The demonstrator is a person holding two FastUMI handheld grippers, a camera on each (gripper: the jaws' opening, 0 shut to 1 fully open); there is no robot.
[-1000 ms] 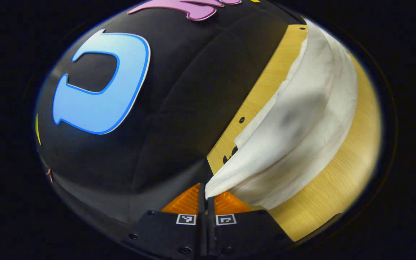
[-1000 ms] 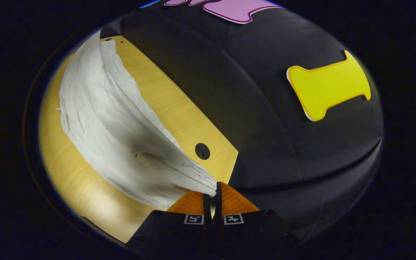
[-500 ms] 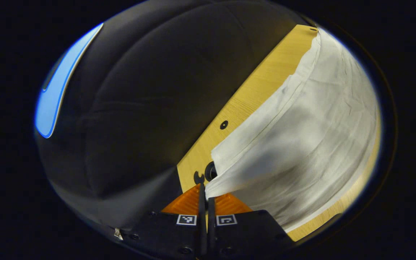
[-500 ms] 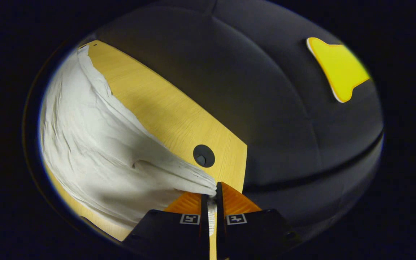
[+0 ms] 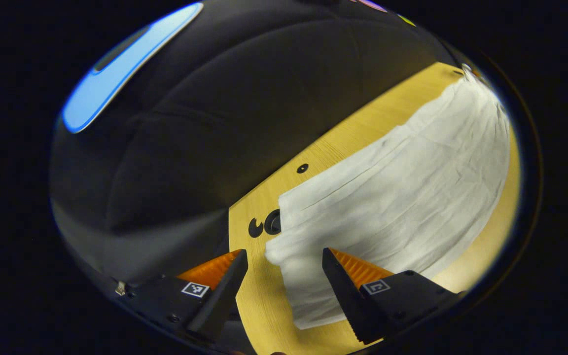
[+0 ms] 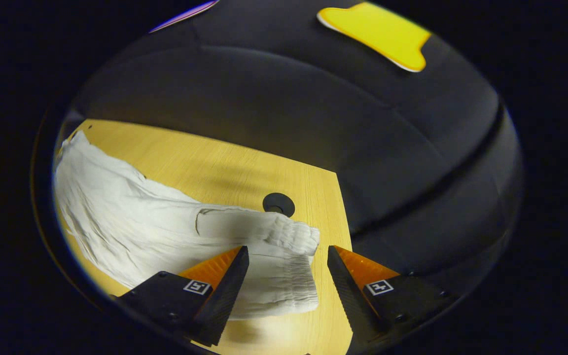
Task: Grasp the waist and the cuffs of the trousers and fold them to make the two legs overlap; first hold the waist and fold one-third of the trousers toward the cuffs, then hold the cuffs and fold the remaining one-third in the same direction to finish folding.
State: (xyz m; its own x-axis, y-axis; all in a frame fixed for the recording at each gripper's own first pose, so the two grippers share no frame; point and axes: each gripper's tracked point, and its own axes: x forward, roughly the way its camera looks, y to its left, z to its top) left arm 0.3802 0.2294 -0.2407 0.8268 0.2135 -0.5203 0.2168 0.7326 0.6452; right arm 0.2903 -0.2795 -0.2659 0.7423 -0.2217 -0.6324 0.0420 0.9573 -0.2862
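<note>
Left gripper view: the left gripper (image 5: pixel 284 261) hangs over the wooden table (image 5: pixel 476 266) with its fingers spread wide and gripping nothing. The white trousers (image 5: pixel 392 197) lie flat on the table, one end between and just beyond the fingertips, the rest running away toward the table's far edge. Two dark holes (image 5: pixel 264 226) in the table sit just beside that end. In the right gripper view, the right gripper (image 6: pixel 288 256) is likewise spread apart above the table (image 6: pixel 215 167). The gathered end of the trousers (image 6: pixel 284 256), probably the waistband, lies between its fingers, near a round hole (image 6: pixel 278 203) in the table.
</note>
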